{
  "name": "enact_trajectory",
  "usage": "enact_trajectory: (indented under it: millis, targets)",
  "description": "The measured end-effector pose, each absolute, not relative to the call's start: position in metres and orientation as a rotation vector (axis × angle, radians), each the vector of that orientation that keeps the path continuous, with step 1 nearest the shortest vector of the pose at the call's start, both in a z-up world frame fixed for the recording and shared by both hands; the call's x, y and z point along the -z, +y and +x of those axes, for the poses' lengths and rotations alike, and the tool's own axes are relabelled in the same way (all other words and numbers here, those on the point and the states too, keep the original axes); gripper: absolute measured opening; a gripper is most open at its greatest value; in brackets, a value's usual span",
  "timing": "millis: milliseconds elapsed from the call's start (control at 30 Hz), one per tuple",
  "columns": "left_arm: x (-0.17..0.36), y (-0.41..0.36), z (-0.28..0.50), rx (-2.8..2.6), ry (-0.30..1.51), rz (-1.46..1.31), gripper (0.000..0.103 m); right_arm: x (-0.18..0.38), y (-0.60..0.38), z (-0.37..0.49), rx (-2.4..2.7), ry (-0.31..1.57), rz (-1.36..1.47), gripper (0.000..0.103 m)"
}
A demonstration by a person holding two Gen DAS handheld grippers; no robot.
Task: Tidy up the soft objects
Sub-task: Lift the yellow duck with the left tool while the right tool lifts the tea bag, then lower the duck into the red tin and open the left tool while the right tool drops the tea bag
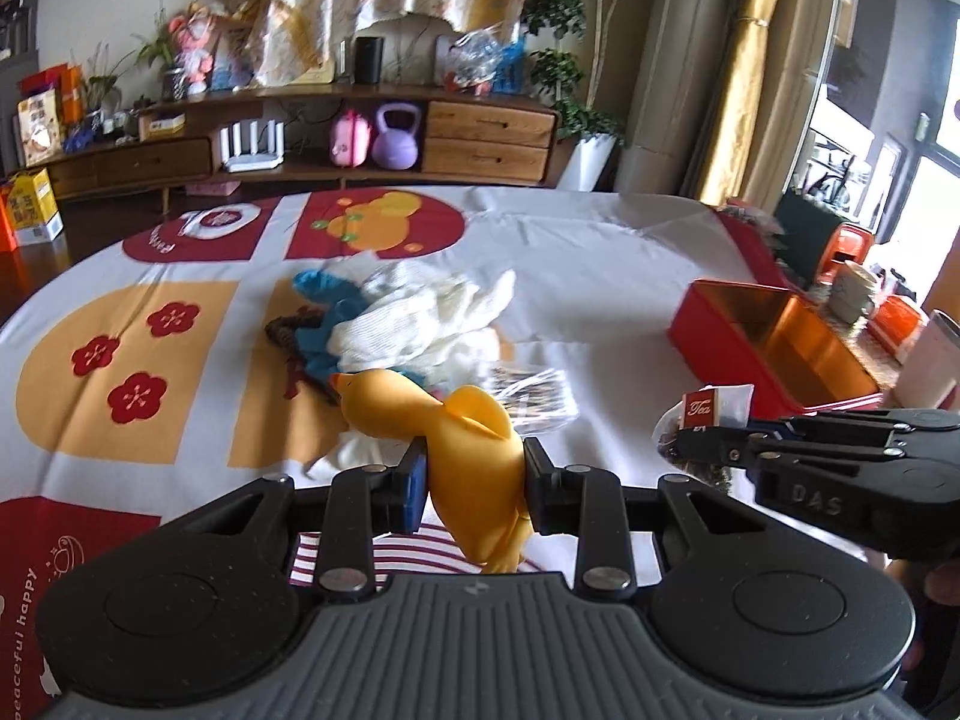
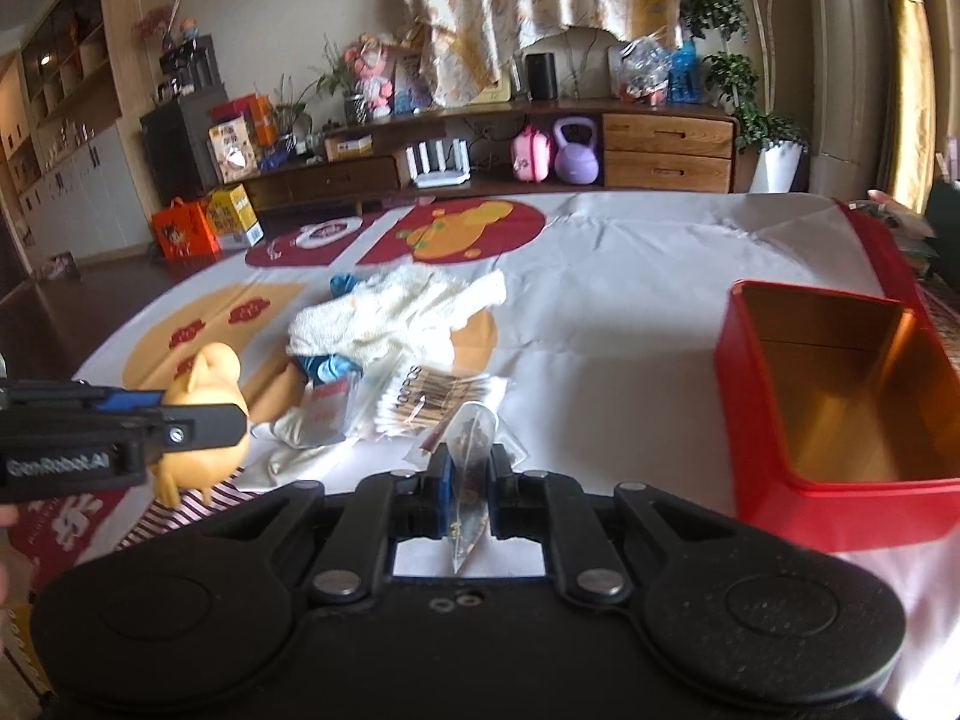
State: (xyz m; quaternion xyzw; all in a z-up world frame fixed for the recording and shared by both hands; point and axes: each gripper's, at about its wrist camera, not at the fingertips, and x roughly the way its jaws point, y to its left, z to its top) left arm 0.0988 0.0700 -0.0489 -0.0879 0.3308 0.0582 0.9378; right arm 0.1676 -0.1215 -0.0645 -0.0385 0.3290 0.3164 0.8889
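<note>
My left gripper point(image 1: 474, 465) is shut on a soft yellow duck toy point(image 1: 462, 438) and holds it above the table; it also shows at the left of the right wrist view point(image 2: 204, 402). My right gripper point(image 2: 467, 468) is shut on a clear tea bag point(image 2: 471, 450) with a red tag point(image 1: 701, 409). A pile of white cloth point(image 1: 420, 312) and blue fabric point(image 1: 324, 324) lies mid-table, with a pack of cotton swabs point(image 2: 432, 396) in front of it. An open red tin box point(image 2: 840, 384) with a gold inside stands at the right.
The table wears a white cloth with red and orange prints point(image 1: 120, 360). Behind it stands a wooden sideboard point(image 1: 480, 132) with a purple kettlebell point(image 1: 394, 138), a pink toy and a router. Plants and curtains are at the back right.
</note>
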Motion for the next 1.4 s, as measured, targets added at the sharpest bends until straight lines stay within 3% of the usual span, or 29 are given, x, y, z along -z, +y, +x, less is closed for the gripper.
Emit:
enact_trajectory:
  millis: [567,1400]
  targets:
    - [0.015,-0.02,0.141,0.087,0.656,-0.12,0.031,0.02,-0.213,0.172,-0.566,0.594,-0.037,0.01]
    - [0.047,-0.147,0.304,0.283,0.741,0.036,0.031,0.059,-0.309,0.272,-0.425,0.634,-0.048,0.01]
